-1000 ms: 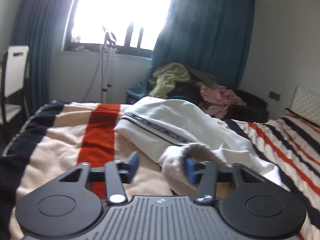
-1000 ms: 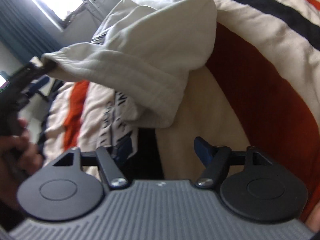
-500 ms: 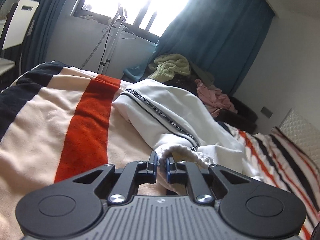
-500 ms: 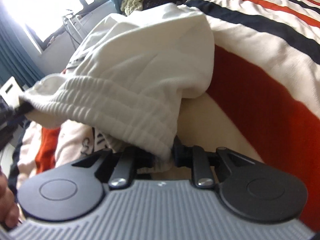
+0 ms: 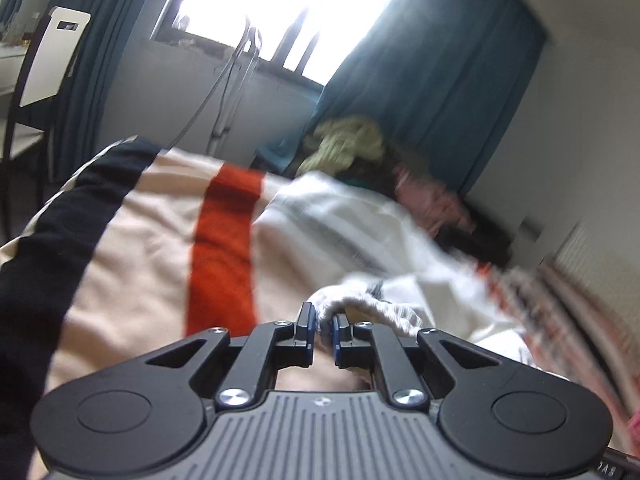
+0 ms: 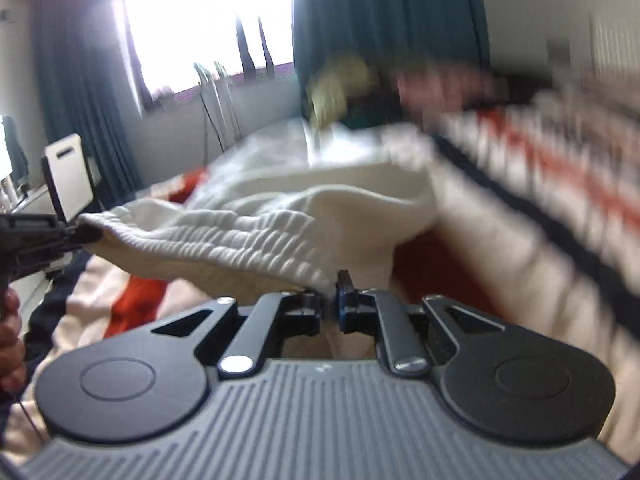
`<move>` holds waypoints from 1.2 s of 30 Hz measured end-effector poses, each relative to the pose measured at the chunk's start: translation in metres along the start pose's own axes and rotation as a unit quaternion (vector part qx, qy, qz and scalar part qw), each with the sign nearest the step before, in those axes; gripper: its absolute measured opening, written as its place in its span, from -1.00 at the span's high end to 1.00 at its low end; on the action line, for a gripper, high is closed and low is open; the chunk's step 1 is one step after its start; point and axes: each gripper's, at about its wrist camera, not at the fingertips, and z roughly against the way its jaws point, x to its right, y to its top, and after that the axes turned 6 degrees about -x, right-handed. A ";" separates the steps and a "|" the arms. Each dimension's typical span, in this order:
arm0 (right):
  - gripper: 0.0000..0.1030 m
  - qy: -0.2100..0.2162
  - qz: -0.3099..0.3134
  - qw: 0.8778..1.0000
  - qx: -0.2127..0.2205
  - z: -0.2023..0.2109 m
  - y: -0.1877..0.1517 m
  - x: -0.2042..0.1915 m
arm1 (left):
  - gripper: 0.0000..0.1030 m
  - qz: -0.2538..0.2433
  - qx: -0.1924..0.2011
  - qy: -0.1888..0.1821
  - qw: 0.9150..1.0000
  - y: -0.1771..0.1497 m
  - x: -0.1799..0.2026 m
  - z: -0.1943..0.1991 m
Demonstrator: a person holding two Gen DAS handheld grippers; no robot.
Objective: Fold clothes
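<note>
Left gripper (image 5: 324,330): nearly closed, pinching the ribbed hem (image 5: 360,306) of the white garment (image 5: 344,228) at one corner; seen also from the right wrist view at the far left (image 6: 86,234), gripping the same hem end.
Right gripper (image 6: 330,294): nearly closed, clamped on the other end of the ribbed hem (image 6: 240,240).
White garment: on the striped blanket (image 5: 140,248), hem end raised off the blanket and stretched between the two grippers, rest of the body lying further back toward the window (image 5: 280,12).
Striped blanket: cream with orange and black bands, covering the bed under the garment.
Background: blue curtains (image 5: 432,92), pile of clothes (image 5: 352,144) in yellow-green and pink beyond the bed, white chair (image 5: 44,60) at the left.
Sharpness: both views blurred, right side of each most of all.
</note>
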 end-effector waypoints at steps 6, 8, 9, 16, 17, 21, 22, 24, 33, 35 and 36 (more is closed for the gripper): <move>0.71 0.043 -0.061 0.994 -0.085 -0.024 -0.020 0.010 | 0.82 -0.065 -0.082 0.084 0.991 -0.028 -0.002 -0.037; 0.69 0.038 -0.042 0.996 -0.075 -0.018 -0.024 0.003 | 0.74 -0.085 -0.081 0.098 0.988 -0.031 -0.002 -0.042; 0.66 0.034 -0.038 0.996 -0.074 -0.022 -0.024 0.003 | 0.67 -0.088 -0.079 0.102 0.988 -0.032 -0.001 -0.042; 0.59 -0.020 -0.040 0.995 -0.087 -0.034 -0.047 -0.008 | -0.05 -0.099 -0.065 0.107 0.987 -0.038 0.002 -0.050; 0.58 -0.035 -0.049 0.995 -0.077 -0.030 -0.052 -0.008 | -0.10 -0.105 -0.059 0.107 0.987 -0.040 0.004 -0.053; 0.51 -0.069 -0.074 0.995 -0.026 -0.014 -0.053 -0.004 | -0.15 -0.100 -0.042 0.114 0.988 -0.047 0.009 -0.064; 0.51 -0.071 -0.076 0.994 -0.020 -0.013 -0.052 -0.003 | -0.15 -0.090 -0.036 0.115 0.989 -0.047 0.009 -0.067; 0.51 -0.079 -0.069 0.994 -0.025 -0.019 -0.054 -0.005 | -0.15 -0.065 -0.019 0.114 0.991 -0.047 0.009 -0.068; 0.52 -0.115 -0.074 0.988 -0.077 -0.058 -0.065 0.010 | 0.70 0.010 0.015 0.096 0.995 -0.037 0.001 -0.066; 0.53 -0.120 -0.062 0.988 -0.070 -0.061 -0.065 0.008 | 0.72 0.038 0.031 0.082 0.995 -0.032 -0.004 -0.058; 0.51 -0.121 -0.061 0.989 -0.066 -0.061 -0.064 0.007 | 0.72 0.055 0.041 0.075 0.995 -0.028 -0.007 -0.052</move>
